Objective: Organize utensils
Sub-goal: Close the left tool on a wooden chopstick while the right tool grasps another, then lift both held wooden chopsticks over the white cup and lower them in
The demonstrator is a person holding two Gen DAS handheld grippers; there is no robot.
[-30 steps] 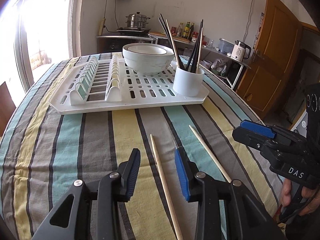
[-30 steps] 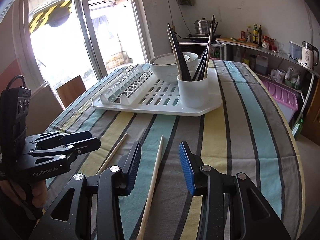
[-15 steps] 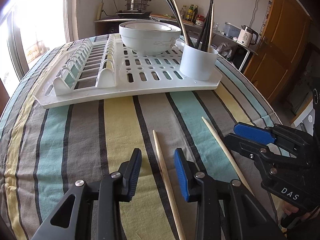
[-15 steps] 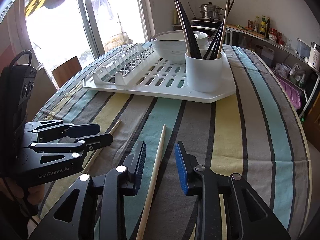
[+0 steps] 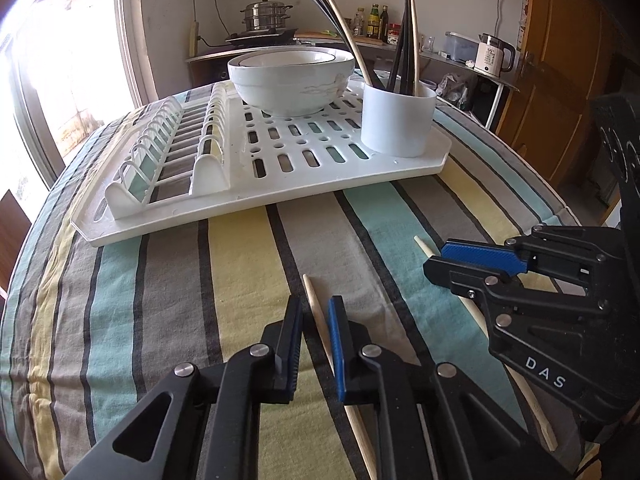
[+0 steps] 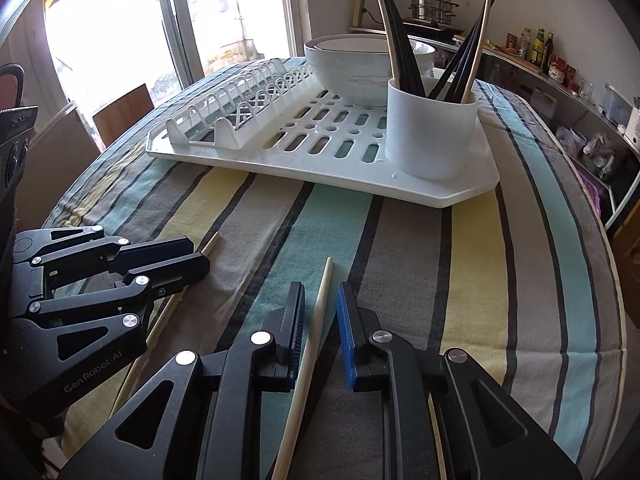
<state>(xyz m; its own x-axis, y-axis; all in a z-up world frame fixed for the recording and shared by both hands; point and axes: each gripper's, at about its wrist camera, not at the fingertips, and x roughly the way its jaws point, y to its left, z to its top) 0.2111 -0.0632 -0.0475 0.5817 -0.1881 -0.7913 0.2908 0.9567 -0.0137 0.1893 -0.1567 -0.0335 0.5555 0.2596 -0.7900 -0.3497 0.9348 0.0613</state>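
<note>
Both grippers' fingers [image 5: 295,320] are closing around table-lying chopsticks [image 5: 316,312], seemingly not yet pinching.

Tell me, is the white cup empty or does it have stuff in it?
Not empty: the white cup holds several chopsticks sticking up.

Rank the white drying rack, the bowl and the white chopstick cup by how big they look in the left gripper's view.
1. white drying rack, by far the widest.
2. bowl.
3. white chopstick cup, narrower than the bowl though it stands nearer the camera.
</note>
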